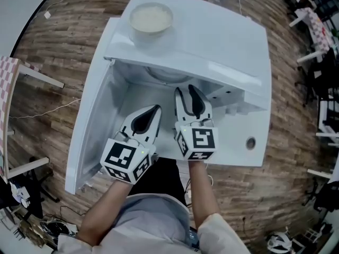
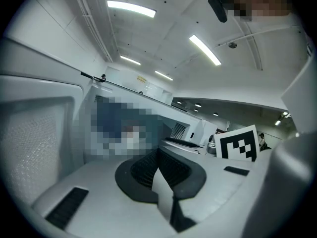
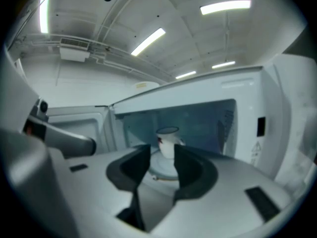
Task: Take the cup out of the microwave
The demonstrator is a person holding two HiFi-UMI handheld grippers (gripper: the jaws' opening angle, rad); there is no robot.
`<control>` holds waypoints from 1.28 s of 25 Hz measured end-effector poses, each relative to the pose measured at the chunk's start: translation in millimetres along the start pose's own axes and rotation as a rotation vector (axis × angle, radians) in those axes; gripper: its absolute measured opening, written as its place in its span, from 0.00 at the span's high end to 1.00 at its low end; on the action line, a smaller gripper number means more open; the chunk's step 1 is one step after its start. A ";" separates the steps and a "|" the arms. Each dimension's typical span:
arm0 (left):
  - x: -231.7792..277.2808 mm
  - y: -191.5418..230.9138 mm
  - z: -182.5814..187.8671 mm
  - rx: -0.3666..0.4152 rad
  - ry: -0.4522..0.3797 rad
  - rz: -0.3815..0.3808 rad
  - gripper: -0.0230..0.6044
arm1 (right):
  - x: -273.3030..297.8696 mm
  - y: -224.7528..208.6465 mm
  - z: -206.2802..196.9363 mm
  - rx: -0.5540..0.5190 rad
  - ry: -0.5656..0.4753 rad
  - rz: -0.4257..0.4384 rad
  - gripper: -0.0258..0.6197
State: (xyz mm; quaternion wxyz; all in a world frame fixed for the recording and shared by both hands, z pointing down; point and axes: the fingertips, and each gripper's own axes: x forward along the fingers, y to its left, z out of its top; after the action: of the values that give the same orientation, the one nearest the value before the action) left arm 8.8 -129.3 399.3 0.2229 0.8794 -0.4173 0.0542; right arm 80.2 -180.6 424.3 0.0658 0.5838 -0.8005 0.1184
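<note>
A white cup [image 3: 167,141] stands upright on the glass turntable [image 3: 163,171] inside the open white microwave [image 1: 212,41]. The head view does not show the cup; the microwave's top hides it. My right gripper [image 1: 186,93] is at the mouth of the cavity, open, and in the right gripper view [image 3: 162,155] the cup shows in the gap between its jaws, farther in and untouched. To its left, lower down and just in front of the opening, my left gripper [image 1: 153,111] is shut on nothing. The left gripper [image 2: 159,155] points toward the door side.
The microwave door [image 1: 92,126] swings wide open to the left and fills the left of the left gripper view. A pale bowl [image 1: 151,18] sits on top of the microwave at the back. The control panel [image 1: 249,142] is on the right. Wooden floor surrounds the unit.
</note>
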 end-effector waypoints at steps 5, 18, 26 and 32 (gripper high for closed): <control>5.7 7.4 -0.5 -0.060 -0.001 0.016 0.95 | 26.2 -9.3 -8.0 -0.033 0.020 0.019 0.69; 26.2 10.3 -1.8 -0.103 0.010 0.028 0.95 | 66.7 -31.0 -16.8 -0.003 0.031 0.031 0.62; 36.2 17.5 -2.5 -0.111 0.021 0.041 0.95 | 82.7 -37.3 -16.6 -0.008 0.031 0.019 0.59; 42.3 20.1 -7.1 -0.130 0.030 0.041 0.95 | 89.4 -40.1 -14.3 -0.018 0.032 0.031 0.57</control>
State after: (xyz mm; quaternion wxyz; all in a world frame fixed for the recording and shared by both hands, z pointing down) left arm 21.5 -167.3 424.5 0.2846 0.8535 -0.4343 0.0444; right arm 90.2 -270.6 464.3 0.0818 0.5689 -0.8093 0.1215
